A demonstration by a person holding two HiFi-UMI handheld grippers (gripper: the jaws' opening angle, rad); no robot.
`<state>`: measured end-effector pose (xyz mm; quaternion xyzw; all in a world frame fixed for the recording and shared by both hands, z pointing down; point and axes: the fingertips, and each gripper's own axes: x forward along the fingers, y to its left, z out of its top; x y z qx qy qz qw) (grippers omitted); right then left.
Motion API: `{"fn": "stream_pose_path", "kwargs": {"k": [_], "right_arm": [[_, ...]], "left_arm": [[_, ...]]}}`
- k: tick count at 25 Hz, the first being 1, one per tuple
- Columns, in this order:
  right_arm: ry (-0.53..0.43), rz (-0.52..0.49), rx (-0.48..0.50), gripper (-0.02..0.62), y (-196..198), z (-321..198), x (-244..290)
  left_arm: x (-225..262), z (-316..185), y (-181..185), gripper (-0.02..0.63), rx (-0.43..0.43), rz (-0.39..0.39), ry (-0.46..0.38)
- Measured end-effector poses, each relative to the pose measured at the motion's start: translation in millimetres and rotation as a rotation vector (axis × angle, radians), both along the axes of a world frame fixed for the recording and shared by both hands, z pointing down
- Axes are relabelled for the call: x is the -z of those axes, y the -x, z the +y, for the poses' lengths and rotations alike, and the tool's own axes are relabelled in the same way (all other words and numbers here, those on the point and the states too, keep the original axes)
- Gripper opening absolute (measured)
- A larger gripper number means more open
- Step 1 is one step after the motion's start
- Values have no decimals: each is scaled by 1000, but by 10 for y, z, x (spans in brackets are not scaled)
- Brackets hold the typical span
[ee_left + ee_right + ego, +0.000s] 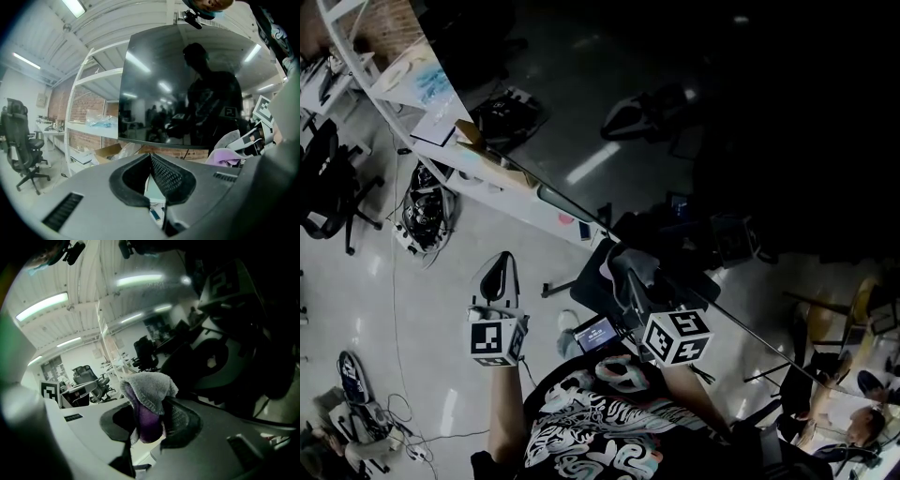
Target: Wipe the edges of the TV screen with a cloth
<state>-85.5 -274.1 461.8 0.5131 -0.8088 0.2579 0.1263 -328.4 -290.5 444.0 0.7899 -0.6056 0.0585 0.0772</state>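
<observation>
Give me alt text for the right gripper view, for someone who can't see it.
The right gripper has its jaws shut on a folded grey and purple cloth that sticks up between them. A dark TV screen fills the right side; office chairs and ceiling lights show at left.

Dim, glary, fisheye-warped edges
</observation>
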Motion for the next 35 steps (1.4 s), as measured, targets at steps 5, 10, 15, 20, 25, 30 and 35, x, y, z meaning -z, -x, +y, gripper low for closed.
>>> {"fn": "stream_pose_path", "kwargs": {"k": [5,10,15,20,25,30,35], "right_arm": [[3,-2,2,141,69,-50,-24],[6,-3,1,140,143,-83,-1],[6,0,-2,140,171,-123,1],[-2,13,9,140,224,-166,-6],[-9,10,14,140,278,-199,10],[-24,-14,-2,140,312,-202,-8],[-33,-17,2,140,295,-198,4]], "left_arm": [[2,-71,59,17,-3,-4,0],[63,-123,244,17,21,0,-13],[25,-158,279,17,23,5,-8],[-55,-157,261,17,5,8,2],[-61,-123,314,17,8,5,7],[-86,-97,349,17,11,2,17],[-11,-138,328,17,-15,-20,4]]}}
